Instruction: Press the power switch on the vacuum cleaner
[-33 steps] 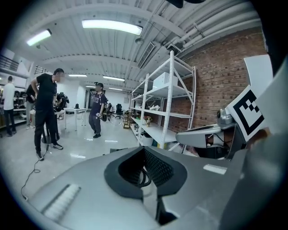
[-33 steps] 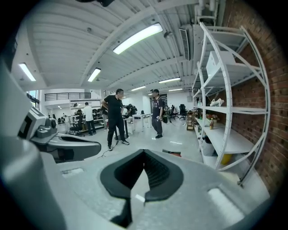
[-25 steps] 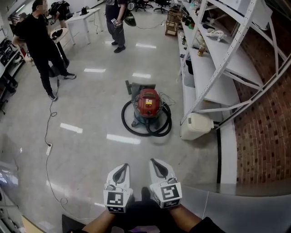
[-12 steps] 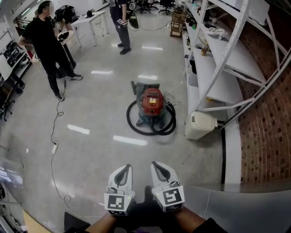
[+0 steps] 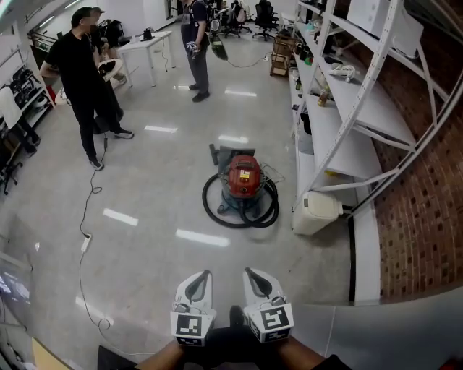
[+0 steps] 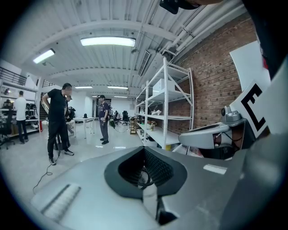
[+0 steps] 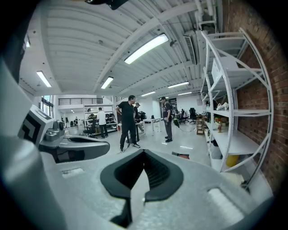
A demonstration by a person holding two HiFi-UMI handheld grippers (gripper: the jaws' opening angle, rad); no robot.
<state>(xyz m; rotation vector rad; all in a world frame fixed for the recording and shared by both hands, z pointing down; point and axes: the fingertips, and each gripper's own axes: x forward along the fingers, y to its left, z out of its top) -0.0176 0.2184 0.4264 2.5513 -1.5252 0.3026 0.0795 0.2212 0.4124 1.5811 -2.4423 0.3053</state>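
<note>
Sitting lower in view than before, left claw [image 5: 202, 277] and right claw [image 5: 251, 274], both closed empty, face vacuum cleaner [image 5: 242, 178].

My head has tipped up, so the vacuum cleaner [image 5: 244, 177] now sits lower in view. My left gripper [image 5: 202, 279] and right gripper [image 5: 253, 276] have sunk toward the bottom edge.

The polished grey floor [image 5: 145, 267] threw back bright bars from the strip lights [image 6: 108, 42] fixed to a white ribbed ceiling [image 7: 81, 40]. Down the right side ran a red brick wall [image 5: 423, 217], with tall white metal shelving [image 5: 347, 137] standing against it. At the far end stood a white work surface [image 5: 148, 42] on thin legs and some dark office chairs [image 5: 265, 11]. A thin cable [image 5: 81, 206] trailed across the floor on the left.
</note>
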